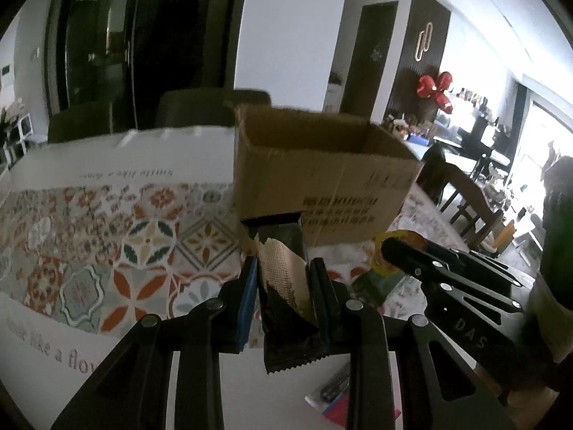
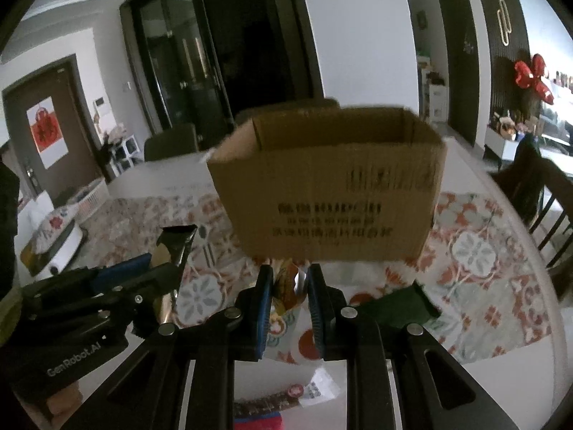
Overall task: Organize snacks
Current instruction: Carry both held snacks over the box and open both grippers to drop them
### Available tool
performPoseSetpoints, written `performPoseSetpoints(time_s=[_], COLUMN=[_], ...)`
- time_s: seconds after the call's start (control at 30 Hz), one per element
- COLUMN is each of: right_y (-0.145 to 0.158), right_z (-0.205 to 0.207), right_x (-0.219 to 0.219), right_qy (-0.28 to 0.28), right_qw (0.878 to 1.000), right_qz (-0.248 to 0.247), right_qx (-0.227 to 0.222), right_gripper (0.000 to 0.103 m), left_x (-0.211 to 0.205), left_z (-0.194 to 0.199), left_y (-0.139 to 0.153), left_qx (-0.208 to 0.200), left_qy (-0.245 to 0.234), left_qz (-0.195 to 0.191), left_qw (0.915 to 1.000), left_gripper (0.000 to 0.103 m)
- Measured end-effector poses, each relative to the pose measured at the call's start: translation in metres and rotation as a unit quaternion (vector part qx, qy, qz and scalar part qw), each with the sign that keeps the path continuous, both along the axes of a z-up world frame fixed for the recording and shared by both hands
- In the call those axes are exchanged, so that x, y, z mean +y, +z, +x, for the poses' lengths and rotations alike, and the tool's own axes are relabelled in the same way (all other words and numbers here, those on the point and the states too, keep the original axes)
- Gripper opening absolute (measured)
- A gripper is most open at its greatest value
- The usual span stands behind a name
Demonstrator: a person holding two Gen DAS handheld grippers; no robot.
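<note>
An open cardboard box [image 1: 322, 168] stands on the patterned tablecloth; it also shows in the right wrist view [image 2: 329, 186]. My left gripper [image 1: 284, 268] is shut on a black and gold snack packet [image 1: 283, 279], held upright just in front of the box. In the right wrist view this packet [image 2: 175, 247] and the left gripper [image 2: 143, 272] show at the left. My right gripper [image 2: 288, 276] is shut on a yellow and orange snack packet [image 2: 284, 286] just before the box; in the left wrist view it [image 1: 394, 251] shows at the right with the yellow packet [image 1: 385, 268].
A green packet [image 2: 401, 304] lies on the cloth right of my right gripper. More snack packets [image 2: 265, 405] lie at the near table edge, also below in the left wrist view [image 1: 333, 397]. Dark chairs [image 1: 200, 107] stand behind the table, a wooden chair [image 2: 544, 197] at the right.
</note>
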State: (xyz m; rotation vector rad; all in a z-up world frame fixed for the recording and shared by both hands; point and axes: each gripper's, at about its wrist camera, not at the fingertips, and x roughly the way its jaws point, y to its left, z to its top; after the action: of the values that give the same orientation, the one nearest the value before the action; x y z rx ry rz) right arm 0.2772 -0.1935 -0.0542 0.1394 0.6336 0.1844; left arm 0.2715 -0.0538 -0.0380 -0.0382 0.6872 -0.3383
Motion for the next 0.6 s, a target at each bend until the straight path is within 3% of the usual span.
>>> performPoseSetpoints(time_s=[0.33,0.6], right_y=[0.051,0.076], right_z=[-0.002,0.017], right_x=[-0.008,-0.02], right_qy=[-0.011,-0.023], right_qw=[0.998,0.995], right_qz=[0.004,0.008], right_qx=[-0.069,-0.094], right_gripper=[0.021,0.021], left_x=[-0.008,-0.02], left_z=[0.004,0.023], left_y=[0.048,0.075], left_qx=[-0.052,-0.077], left_qy=[-0.02,-0.03], left_qz=[-0.013,-0.011], left_qw=[0.9984,0.9965], left_gripper=[0.029,0.029])
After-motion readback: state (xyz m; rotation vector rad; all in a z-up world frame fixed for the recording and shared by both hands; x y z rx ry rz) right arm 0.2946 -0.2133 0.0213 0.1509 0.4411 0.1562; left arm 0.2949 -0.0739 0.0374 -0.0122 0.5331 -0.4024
